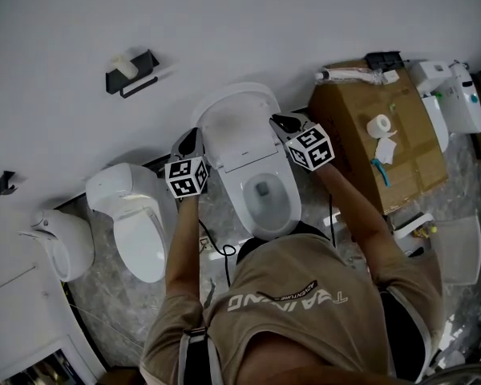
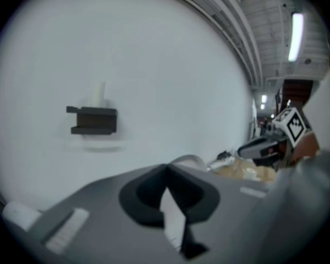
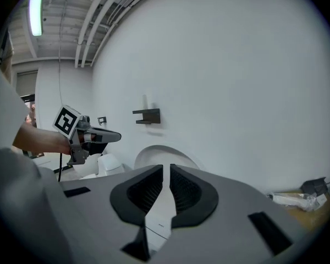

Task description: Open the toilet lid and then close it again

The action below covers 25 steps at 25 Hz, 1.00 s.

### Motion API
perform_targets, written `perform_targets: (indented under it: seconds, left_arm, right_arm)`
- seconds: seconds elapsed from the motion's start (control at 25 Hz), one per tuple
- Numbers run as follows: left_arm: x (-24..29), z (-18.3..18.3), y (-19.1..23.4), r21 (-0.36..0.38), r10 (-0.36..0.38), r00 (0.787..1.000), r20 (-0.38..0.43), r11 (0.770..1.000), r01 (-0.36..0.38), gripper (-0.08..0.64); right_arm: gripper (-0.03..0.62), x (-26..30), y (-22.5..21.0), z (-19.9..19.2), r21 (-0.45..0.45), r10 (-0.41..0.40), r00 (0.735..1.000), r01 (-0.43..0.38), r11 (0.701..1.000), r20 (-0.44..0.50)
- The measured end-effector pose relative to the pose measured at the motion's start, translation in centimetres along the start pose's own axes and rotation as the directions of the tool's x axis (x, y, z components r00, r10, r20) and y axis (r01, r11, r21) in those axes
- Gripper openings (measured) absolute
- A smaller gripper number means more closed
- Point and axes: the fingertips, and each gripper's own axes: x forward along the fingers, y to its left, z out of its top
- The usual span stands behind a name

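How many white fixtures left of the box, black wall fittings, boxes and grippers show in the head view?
White fixtures: 3
Black wall fittings: 2
Box: 1
Grippers: 2
Total: 8

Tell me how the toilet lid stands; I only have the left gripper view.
Observer: The lid is up, leaning against the wall, and the bowl is open.
Operator: Report the right gripper's jaws.
Observer: The right gripper has its jaws together, with nothing between them.
Operator: Name what lies on the box.
Observer: A white roll lies on top of the box.
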Motion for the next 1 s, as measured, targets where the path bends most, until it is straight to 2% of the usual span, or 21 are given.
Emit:
perform_targets:
  seconds: [0.16, 0.28, 0.32, 0.36, 0.4, 0.52, 0.6, 0.68, 0.88, 1.0]
  left_arm:
    - [3.5, 0.8, 1.6, 0.017, -0.059, 0.998, -0.015, 0.998, 0.059, 0.025]
    - [5.9, 1.0, 2.3, 0.064, -0.122, 0.991, -0.055, 0.990, 0.126, 0.166]
    - [6.6, 1.0, 2.4, 0.088, -0.140, 0.988, -0.071, 0.985, 0.146, 0.184]
    - [7.2, 0.9, 2.4, 0.109, -0.157, 0.984, -0.087, 0.980, 0.166, 0.193]
    - [7.8, 0.6, 2.4, 0.126, -0.176, 0.978, -0.107, 0.974, 0.189, 0.204]
    - [9.4, -0.7, 1.8, 0.144, -0.261, 0.949, -0.176, 0.947, 0.287, 0.229]
    - [10.3, -1.7, 1.2, 0.134, -0.318, 0.925, -0.206, 0.927, 0.349, 0.235]
    - [11.2, -2.2, 1.1, 0.101, -0.355, 0.911, -0.210, 0.919, 0.381, 0.238]
    - [11.9, -2.0, 1.4, 0.022, -0.411, 0.889, -0.203, 0.905, 0.424, 0.239]
    - [12.1, -2.3, 1.5, 0.035, -0.415, 0.881, -0.228, 0.901, 0.433, 0.239]
  right_arm:
    - [0.017, 3.3, -2.7, 1.2, 0.031, -0.003, 1.000, 0.003, 1.000, -0.011]
    - [0.018, 5.5, -4.6, 1.8, 0.003, -0.003, 0.999, 0.003, 1.000, -0.045]
    - [0.036, 6.2, -5.1, 1.9, -0.010, 0.006, 0.998, -0.007, 1.000, -0.064]
    - [0.128, 6.8, -5.5, 1.9, -0.020, 0.021, 0.996, -0.023, 1.000, -0.086]
    - [0.187, 7.4, -5.8, 1.9, -0.032, 0.038, 0.993, -0.042, 0.999, -0.111]
    - [0.189, 8.9, -6.5, 1.5, -0.095, 0.063, 0.983, -0.080, 0.992, -0.173]
    - [0.193, 9.9, -6.7, 0.9, -0.123, 0.084, 0.972, -0.113, 0.986, -0.220]
    - [0.205, 10.8, -6.6, 0.2, -0.135, 0.111, 0.958, -0.151, 0.979, -0.265]
    - [0.216, 12.7, -6.4, -0.5, -0.145, 0.142, 0.942, -0.193, 0.970, -0.304]
    - [0.222, 13.1, -6.3, -0.5, -0.142, 0.165, 0.939, -0.216, 0.966, -0.302]
